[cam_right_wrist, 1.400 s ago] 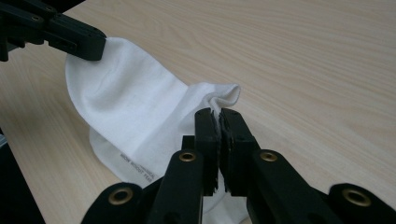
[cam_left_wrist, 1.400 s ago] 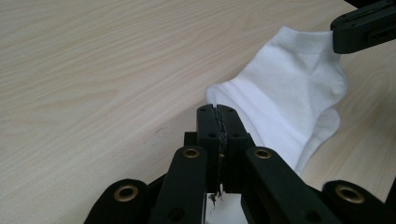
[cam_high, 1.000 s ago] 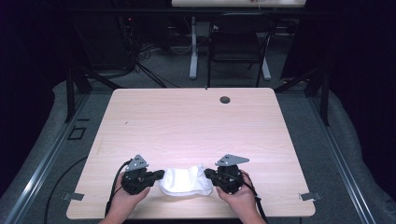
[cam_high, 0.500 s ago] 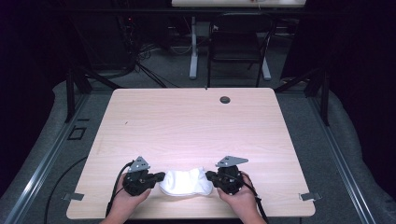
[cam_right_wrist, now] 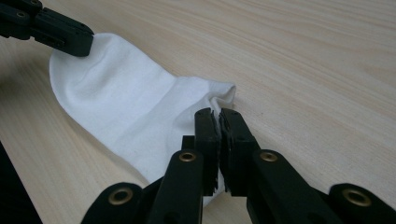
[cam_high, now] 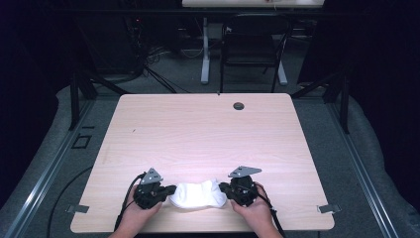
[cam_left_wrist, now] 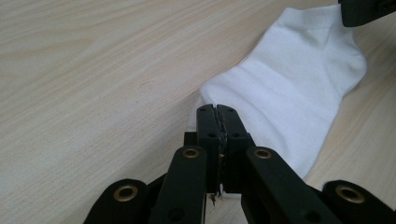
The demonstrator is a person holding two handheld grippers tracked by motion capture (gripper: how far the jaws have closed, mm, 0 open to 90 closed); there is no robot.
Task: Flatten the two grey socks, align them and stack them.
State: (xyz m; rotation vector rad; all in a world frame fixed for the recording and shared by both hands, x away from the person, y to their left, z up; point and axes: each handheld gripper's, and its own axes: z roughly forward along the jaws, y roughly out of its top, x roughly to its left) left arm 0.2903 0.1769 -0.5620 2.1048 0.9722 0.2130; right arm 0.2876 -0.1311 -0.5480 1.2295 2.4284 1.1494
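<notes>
1. While the white sock [cam_high: 198, 194] lay at the lower centre of the table [cam_high: 208, 134], the left gripper [cam_high: 166, 191] and right gripper [cam_high: 228, 191] each pinched one end, jaws closed on fabric.
2. Doing it well probably meant pulling evenly, keeping the sock flat.
</notes>
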